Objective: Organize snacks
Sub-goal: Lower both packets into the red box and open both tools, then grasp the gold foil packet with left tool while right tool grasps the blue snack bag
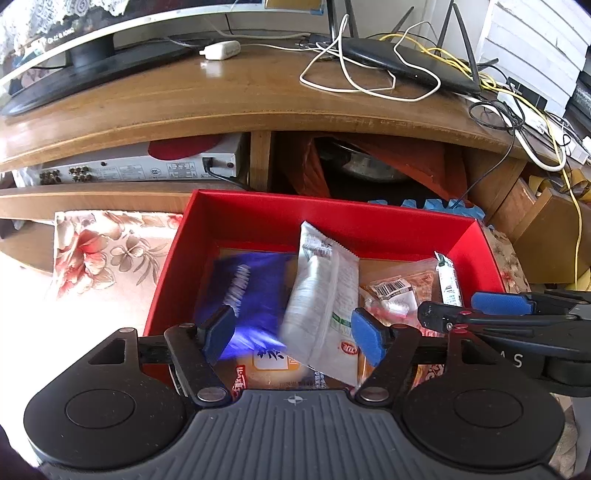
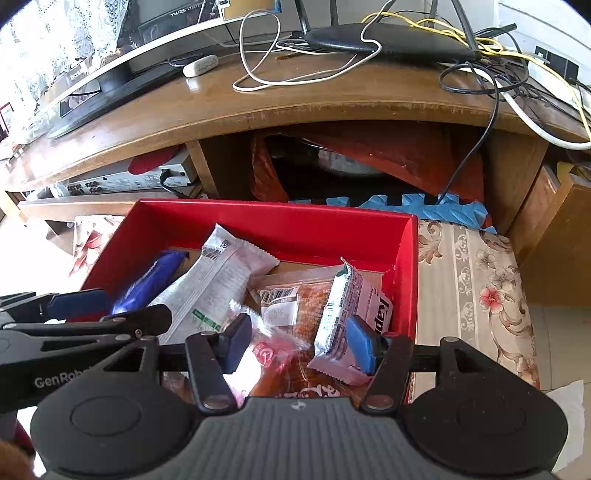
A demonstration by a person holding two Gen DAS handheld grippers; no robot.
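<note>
Snacks lay piled inside the red box (image 1: pixel 258 218), which sat on a floral cloth (image 2: pixel 476 280) below the wooden bench (image 1: pixel 221 96). We held our left gripper (image 1: pixel 293 334) released over the white packet (image 1: pixel 325 295) beside a blue packet (image 1: pixel 255 291). Our right gripper (image 2: pixel 301 341) hung released above the pink wrapper (image 2: pixel 273 352).

The left gripper (image 2: pixel 79 321) reads "GenRob", the white snack pack (image 2: pixel 352 317) "Kap", the monitor (image 2: pixel 177 22) "TWRS".
</note>
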